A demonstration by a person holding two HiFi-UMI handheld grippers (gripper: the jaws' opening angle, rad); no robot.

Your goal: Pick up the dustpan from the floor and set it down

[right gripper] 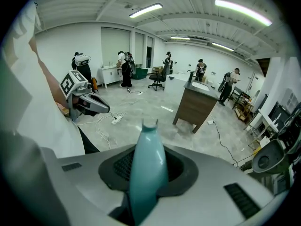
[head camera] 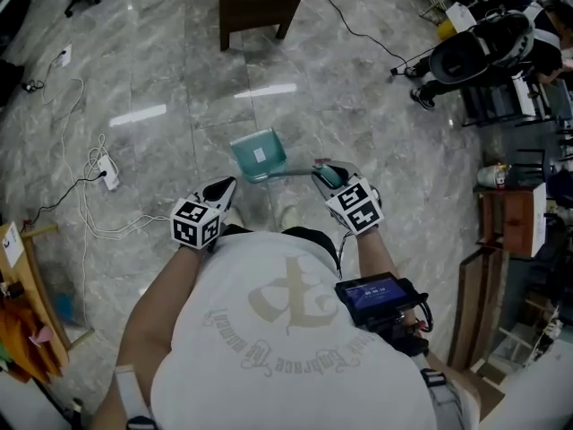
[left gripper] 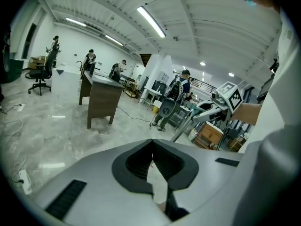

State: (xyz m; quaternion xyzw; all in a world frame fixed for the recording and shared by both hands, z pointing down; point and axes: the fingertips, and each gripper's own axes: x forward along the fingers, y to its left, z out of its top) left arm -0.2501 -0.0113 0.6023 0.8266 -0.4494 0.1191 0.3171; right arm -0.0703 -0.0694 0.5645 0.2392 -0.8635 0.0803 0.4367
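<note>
The teal dustpan (head camera: 260, 155) hangs above the grey floor in front of me, its pan tilted to the left and its long handle (head camera: 300, 172) running right. My right gripper (head camera: 328, 176) is shut on the handle's end. In the right gripper view the teal handle (right gripper: 146, 166) stands clamped between the jaws of the right gripper (right gripper: 146, 159). My left gripper (head camera: 221, 193) is to the left of the pan, apart from it. In its own view the left gripper (left gripper: 152, 147) has its jaws together with nothing between them. The right gripper (left gripper: 217, 108) and handle shaft (left gripper: 187, 125) show at the right there.
A brown desk (head camera: 260, 3) stands ahead on the marble floor. A power strip with white cables (head camera: 107, 173) lies to the left. A black chair and gear (head camera: 479, 52) and a wooden cabinet (head camera: 512, 220) crowd the right side. Several people stand far back (right gripper: 127, 67).
</note>
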